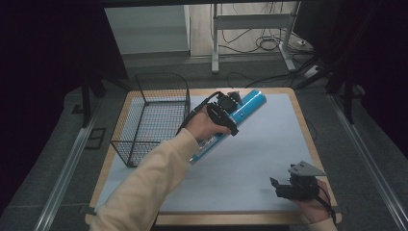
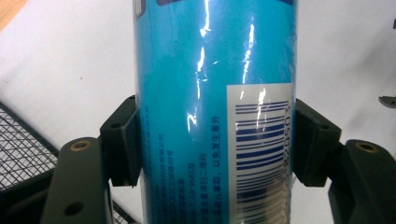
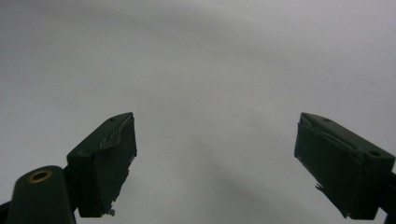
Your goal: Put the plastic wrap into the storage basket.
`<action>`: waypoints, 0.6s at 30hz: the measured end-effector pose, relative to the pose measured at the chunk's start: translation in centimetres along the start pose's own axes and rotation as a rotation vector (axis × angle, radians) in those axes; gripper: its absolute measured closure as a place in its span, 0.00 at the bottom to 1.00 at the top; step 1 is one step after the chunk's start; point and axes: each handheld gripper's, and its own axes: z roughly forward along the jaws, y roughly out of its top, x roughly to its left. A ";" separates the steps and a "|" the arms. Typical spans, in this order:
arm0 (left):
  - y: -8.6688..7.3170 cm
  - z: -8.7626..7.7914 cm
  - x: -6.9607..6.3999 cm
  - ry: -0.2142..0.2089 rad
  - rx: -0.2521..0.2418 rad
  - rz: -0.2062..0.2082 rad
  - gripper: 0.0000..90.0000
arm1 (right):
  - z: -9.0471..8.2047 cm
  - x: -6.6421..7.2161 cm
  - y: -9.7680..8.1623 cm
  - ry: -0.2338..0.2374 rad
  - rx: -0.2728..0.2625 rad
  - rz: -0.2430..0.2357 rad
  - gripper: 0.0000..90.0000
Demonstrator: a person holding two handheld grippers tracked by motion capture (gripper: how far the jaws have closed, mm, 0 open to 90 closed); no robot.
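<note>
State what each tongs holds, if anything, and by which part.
The left tongs clamp the glossy blue cylindrical tube across its body, beside the barcode label. The right tongs stand open, holding nothing.

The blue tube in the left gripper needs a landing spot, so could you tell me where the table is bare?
The grey mat is bare from the blue tube to its right edge, and toward the near edge between the sleeve and the right gripper. It is crowded at the far left, where the wire basket stands beside the left gripper.
</note>
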 end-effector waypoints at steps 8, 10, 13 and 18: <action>0.5 -0.6 1.2 0.009 0.010 -0.012 0.35 | 0.0 0.0 0.0 -0.002 0.003 -0.001 0.15; 0.7 -0.9 1.5 0.017 0.012 -0.009 0.35 | 0.0 0.0 0.0 -0.001 0.002 0.001 0.15; 1.3 -1.3 2.0 0.031 0.025 -0.010 0.35 | 0.1 0.0 0.0 -0.002 0.003 0.000 0.15; 2.1 -1.9 2.5 0.042 0.026 -0.013 0.35 | 0.0 0.0 0.0 0.000 0.003 0.002 0.15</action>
